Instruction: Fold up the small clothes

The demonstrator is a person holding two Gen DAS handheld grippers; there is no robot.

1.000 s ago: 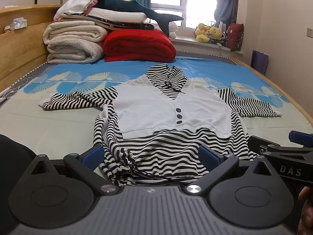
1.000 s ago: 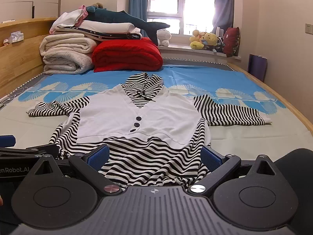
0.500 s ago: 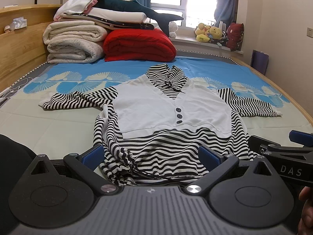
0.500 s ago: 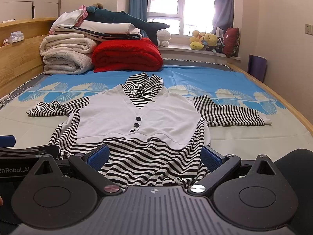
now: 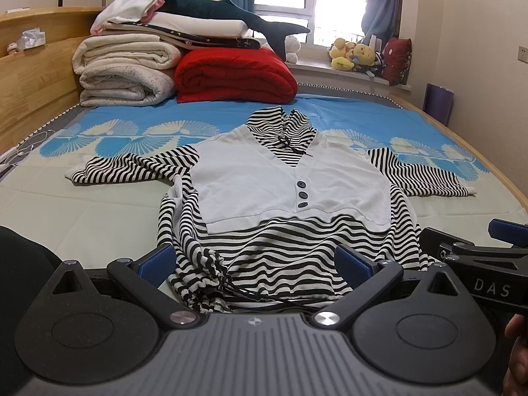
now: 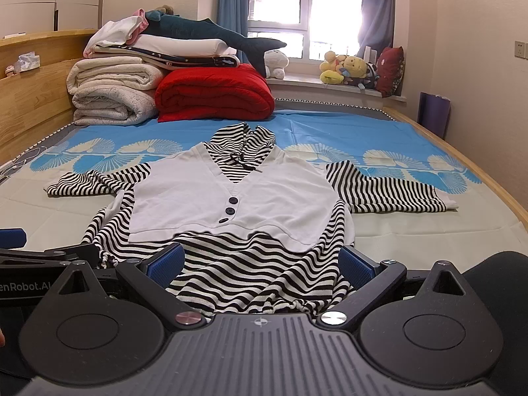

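Nothing moved since before. Striped knit top [image 5: 290,257] with smooth white vest front, flat on bed [image 5: 82,211]. Left gripper [image 5: 254,262] and right gripper [image 6: 262,260] both spread wide.

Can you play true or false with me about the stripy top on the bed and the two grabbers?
1. The stripy top lies spread out on the bed with both sleeves out to the sides. True.
2. The left gripper has its fingers squeezed shut on the hem. False: the fingers are wide apart and hold nothing.
3. The white front part has three dark buttons. True.
4. The red blanket lies on top of the stripy top. False: it sits farther back, by the cream blankets.
5. The right gripper is open. True.
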